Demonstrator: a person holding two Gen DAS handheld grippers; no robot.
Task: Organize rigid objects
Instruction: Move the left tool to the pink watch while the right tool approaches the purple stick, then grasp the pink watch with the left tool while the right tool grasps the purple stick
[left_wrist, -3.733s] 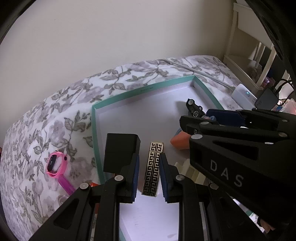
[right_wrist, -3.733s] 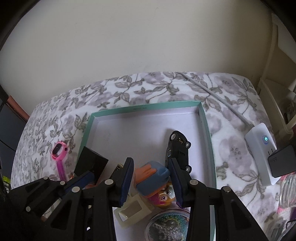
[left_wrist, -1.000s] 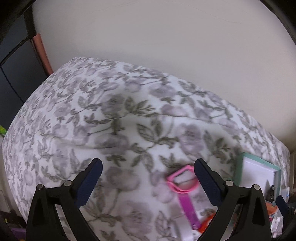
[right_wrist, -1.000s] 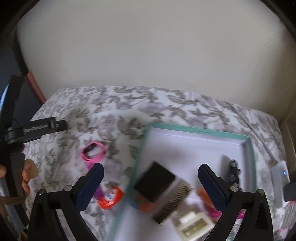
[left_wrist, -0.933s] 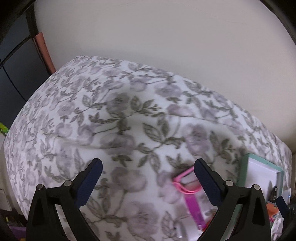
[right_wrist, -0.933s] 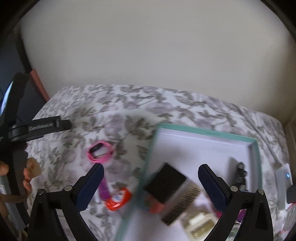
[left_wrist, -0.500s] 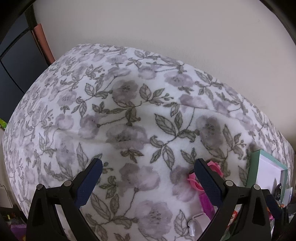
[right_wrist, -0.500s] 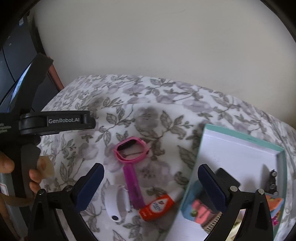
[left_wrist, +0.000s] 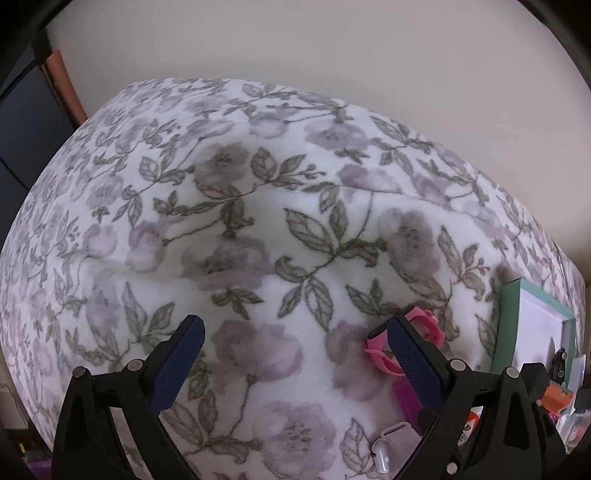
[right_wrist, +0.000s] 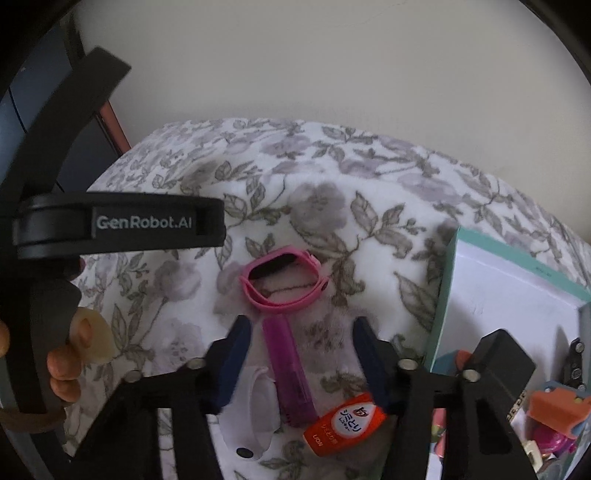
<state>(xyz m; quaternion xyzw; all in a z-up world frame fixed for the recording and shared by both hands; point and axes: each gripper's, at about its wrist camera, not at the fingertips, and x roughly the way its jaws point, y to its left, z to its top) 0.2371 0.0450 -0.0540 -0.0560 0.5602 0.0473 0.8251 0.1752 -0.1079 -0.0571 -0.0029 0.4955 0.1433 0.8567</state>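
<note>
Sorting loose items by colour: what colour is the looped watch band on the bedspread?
Pink; the watch band shows best in the right wrist view.

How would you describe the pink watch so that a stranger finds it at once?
On the floral bedspread, look left of the teal-rimmed box. The pink rubber wristwatch lies there, closed in a loop, above a magenta bar; only it forms a ring.

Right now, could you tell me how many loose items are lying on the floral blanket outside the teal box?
4: pink watch farthest out, magenta stick below it, white item on its left, orange bottle on its right. More may hide under the tongs.
</note>
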